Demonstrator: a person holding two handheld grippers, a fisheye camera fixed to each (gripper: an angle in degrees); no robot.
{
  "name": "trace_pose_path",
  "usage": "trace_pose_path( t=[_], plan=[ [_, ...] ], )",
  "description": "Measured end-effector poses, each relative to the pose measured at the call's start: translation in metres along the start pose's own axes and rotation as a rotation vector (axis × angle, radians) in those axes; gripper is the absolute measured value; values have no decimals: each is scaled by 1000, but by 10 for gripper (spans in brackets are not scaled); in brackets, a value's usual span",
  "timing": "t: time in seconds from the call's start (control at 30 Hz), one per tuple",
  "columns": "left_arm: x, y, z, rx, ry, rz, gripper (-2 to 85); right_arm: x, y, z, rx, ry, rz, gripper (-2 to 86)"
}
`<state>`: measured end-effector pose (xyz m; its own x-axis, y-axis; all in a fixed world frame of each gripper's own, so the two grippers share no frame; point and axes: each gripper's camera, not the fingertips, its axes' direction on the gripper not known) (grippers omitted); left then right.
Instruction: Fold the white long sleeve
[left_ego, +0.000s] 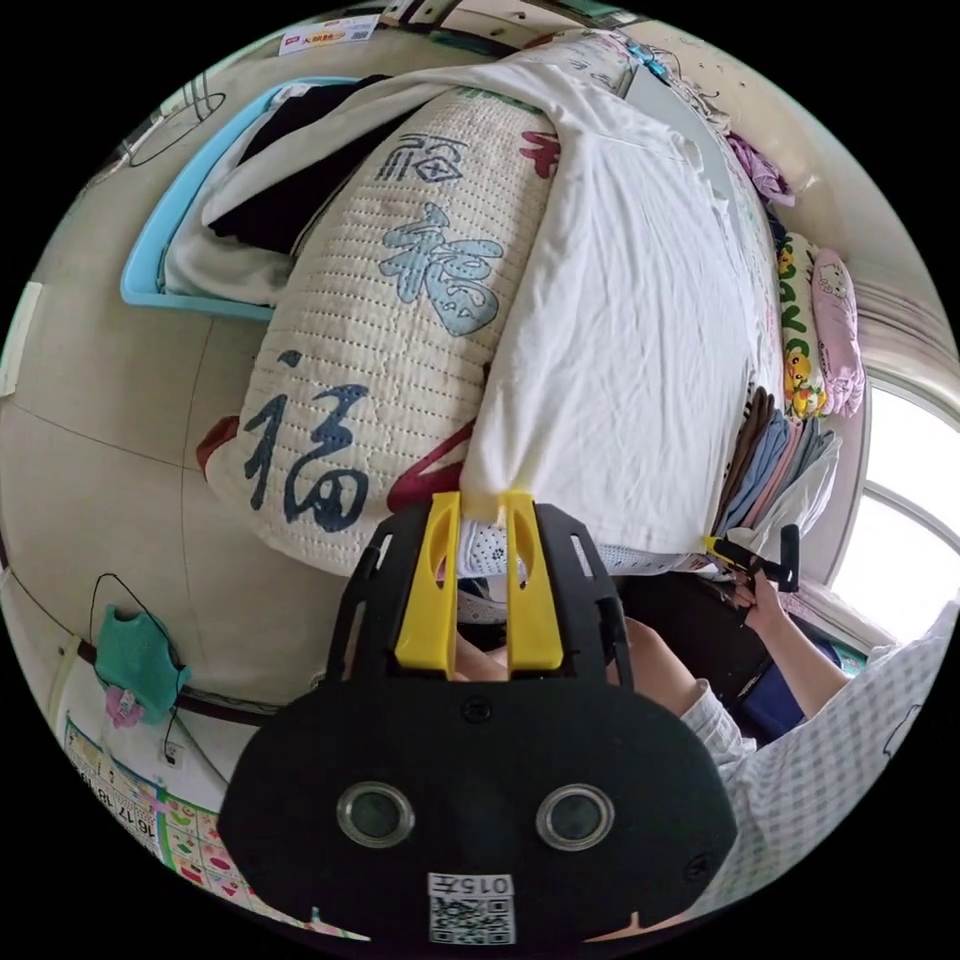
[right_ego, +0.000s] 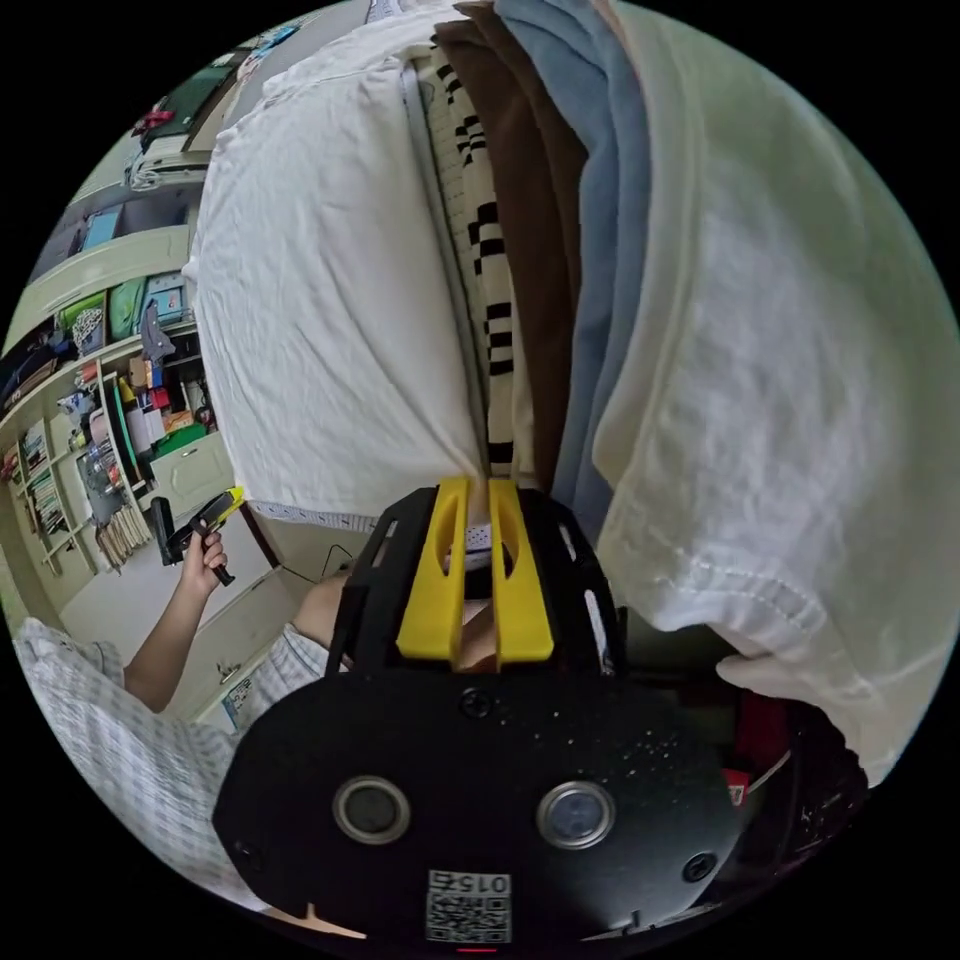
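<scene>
The white long sleeve (left_ego: 620, 330) lies spread flat on a quilted cream bed cover (left_ego: 370, 350). My left gripper (left_ego: 482, 500) is shut on one near corner of it, and the cloth bunches into the yellow jaws. At the other near corner, a hand holds my right gripper (left_ego: 755, 562). In the right gripper view, the right gripper (right_ego: 478, 488) is shut on its corner of the white long sleeve (right_ego: 330, 300). Farther left along the hem, a hand holds the left gripper (right_ego: 195, 525).
A stack of folded clothes (left_ego: 775, 460) sits right beside the shirt, looming large as the stack (right_ego: 560, 250) in the right gripper view. A light blue basket (left_ego: 165, 230) of clothes stands on the floor past the bed. Shelves (right_ego: 90, 420) line the wall.
</scene>
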<state>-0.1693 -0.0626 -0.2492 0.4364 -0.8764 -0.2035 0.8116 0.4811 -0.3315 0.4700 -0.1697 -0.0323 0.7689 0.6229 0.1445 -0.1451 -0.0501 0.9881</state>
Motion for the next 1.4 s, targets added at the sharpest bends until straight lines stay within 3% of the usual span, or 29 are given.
trace_pose_path(
  t=[0.17, 0.37, 0.63, 0.83, 0.97, 1.4],
  plan=[
    [-11, 7, -4, 30, 65, -23, 9, -2, 8, 4, -3, 64, -45, -4],
    [-5, 10, 18, 21, -60, 21, 2, -12, 17, 32, -32, 236, -92, -6],
    [17, 5, 90, -68, -301, 126, 13, -20, 27, 63, -74, 324, -132, -2],
    [7, -2, 108, -49, -238, 67, 84, -15, 41, 70, -78, 223, -80, 2],
    [10, -7, 134, -57, -169, 87, 84, -10, 53, 77, -51, 181, -13, 4],
    [-8, -32, 247, -214, -204, 110, 66, -49, 123, 99, 71, 359, 13, 2]
  ],
)
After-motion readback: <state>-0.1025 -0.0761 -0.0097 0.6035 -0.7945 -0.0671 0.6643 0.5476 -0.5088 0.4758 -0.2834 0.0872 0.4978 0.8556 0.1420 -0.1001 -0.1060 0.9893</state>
